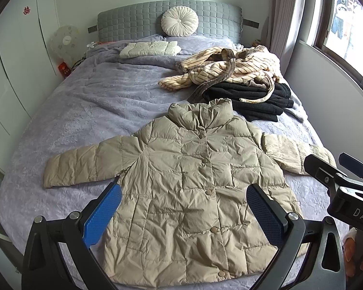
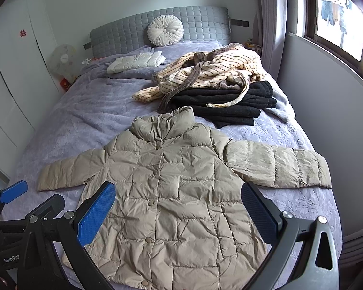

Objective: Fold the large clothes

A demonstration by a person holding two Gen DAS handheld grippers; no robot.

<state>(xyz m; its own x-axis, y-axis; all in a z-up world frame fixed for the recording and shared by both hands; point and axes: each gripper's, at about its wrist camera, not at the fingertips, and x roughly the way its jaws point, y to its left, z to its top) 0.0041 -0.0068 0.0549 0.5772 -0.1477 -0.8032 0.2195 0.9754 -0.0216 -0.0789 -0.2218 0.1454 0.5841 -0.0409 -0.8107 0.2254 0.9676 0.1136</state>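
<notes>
The left tongs (image 1: 184,207) are spread wide and grip nothing, their blue-padded fingers (image 1: 102,215) raised above the lower half of the beige puffer jacket (image 1: 193,181), one finger over its left edge and the other over its right side. The right tongs (image 2: 177,210) stand just as wide apart and empty, held over the same jacket from a spot further right, with the fingers (image 2: 96,212) pointing toward the head of the bed. Both tools sit side by side at the foot of the bed; each shows at the edge of the other's view, and part of a hand (image 1: 353,249) shows behind the left tool's frame at the right edge of the left wrist view.

The jacket lies flat, front up and buttoned, collar toward the headboard, on the lavender bedspread (image 1: 84,111). Its left sleeve (image 1: 82,164) stretches out sideways, and its right sleeve (image 2: 278,164) does the same on the other side.

Beyond the collar, a black garment (image 2: 225,106) lies in a heap near the window side, with a cream striped robe (image 2: 205,72) piled on top of it. Further up, a folded white garment (image 1: 150,48) rests near the grey quilted headboard (image 1: 133,21), against which a round cream cushion (image 1: 179,20) leans.
</notes>
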